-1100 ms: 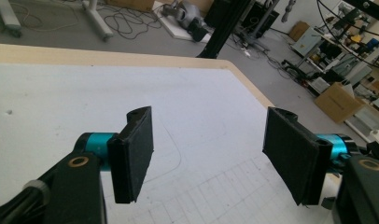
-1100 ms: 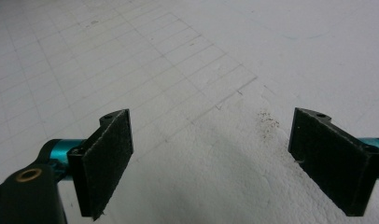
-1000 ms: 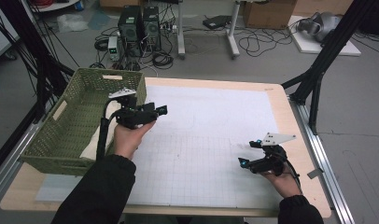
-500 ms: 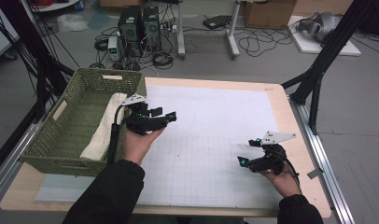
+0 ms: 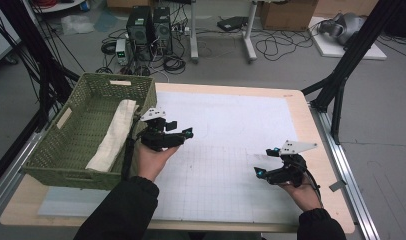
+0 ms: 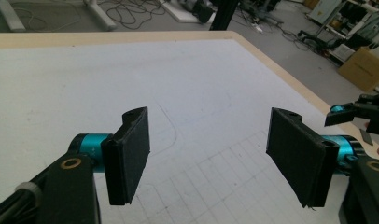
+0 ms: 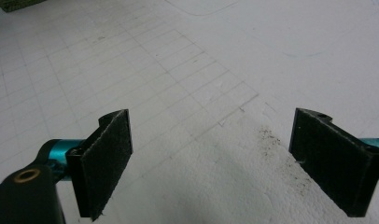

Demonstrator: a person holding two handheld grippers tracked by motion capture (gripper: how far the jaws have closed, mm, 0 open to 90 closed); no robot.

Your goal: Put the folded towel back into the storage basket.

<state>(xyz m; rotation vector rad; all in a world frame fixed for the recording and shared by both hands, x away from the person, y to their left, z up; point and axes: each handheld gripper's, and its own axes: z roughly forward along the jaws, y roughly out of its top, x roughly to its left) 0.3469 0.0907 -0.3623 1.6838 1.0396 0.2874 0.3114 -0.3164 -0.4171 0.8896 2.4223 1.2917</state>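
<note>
Cloth in the basket, both tongs empty

The folded cloth (image 5: 112, 135) lies in the green basket (image 5: 66, 150) at nine o'clock; the left gripper (image 5: 183, 134), jaws wide and holding nothing, sits beside it; the right gripper (image 5: 263, 162), also wide and empty, rests at four o'clock. Little looks left.

Cream-coloured folded cloth (image 5: 113, 135): a long, narrow, soft bundle that lay flat inside the green woven rectangular basket (image 5: 66, 175). It ran lengthwise from near the basket's far right corner towards the near wall. The cloth rested along the right side of the basket floor, close against the right wall, and the left part of the floor was bare. The basket stood upright and open-topped, with pale tan handle pieces on its left and far walls. It sat at the left end of the light wooden table (image 5: 301, 107), turned slightly askew to the table's near edge.
</note>
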